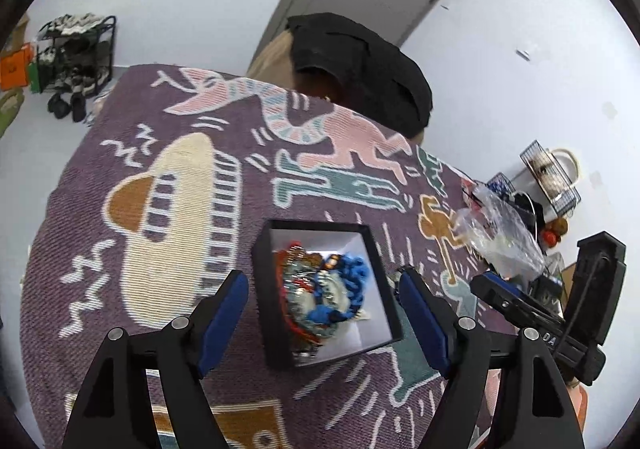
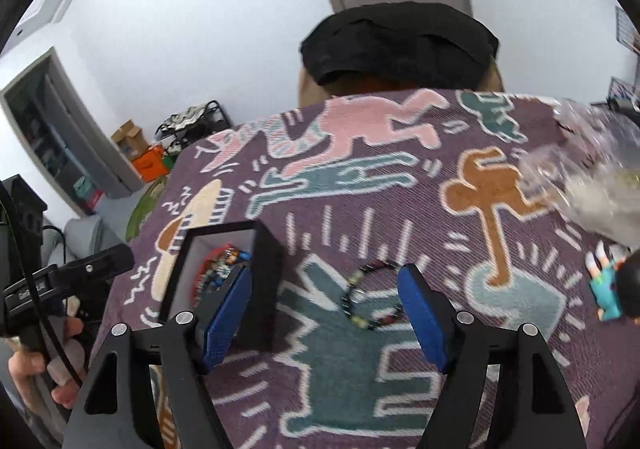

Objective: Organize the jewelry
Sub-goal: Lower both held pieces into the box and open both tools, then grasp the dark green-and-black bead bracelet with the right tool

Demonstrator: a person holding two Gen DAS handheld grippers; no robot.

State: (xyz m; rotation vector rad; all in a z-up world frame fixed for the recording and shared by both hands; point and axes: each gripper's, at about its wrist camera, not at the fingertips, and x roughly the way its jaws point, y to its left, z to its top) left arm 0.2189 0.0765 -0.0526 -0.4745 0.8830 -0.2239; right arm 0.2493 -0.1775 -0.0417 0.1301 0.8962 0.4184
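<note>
A black box with a white lining (image 1: 260,289) sits on the patterned purple cloth (image 1: 168,121), holding a heap of blue, red and white beaded jewelry (image 1: 324,289). My left gripper (image 1: 322,289) hovers over the box, open, its blue pads (image 1: 224,317) either side of it without touching. In the right wrist view the same box (image 2: 268,273) lies at the left, partly behind one pad. A dark beaded bracelet (image 2: 370,297) lies flat on the cloth between the blue pads (image 2: 420,317) of my right gripper (image 2: 324,309), which stands open above it.
A crumpled clear plastic bag (image 1: 496,233) lies at the cloth's right edge, beside a wire basket (image 1: 548,177). A small doll figure (image 2: 612,289) lies at the right. A black garment (image 2: 400,45) hangs over a chair behind the table. A hand (image 2: 36,365) holds the other gripper's handle.
</note>
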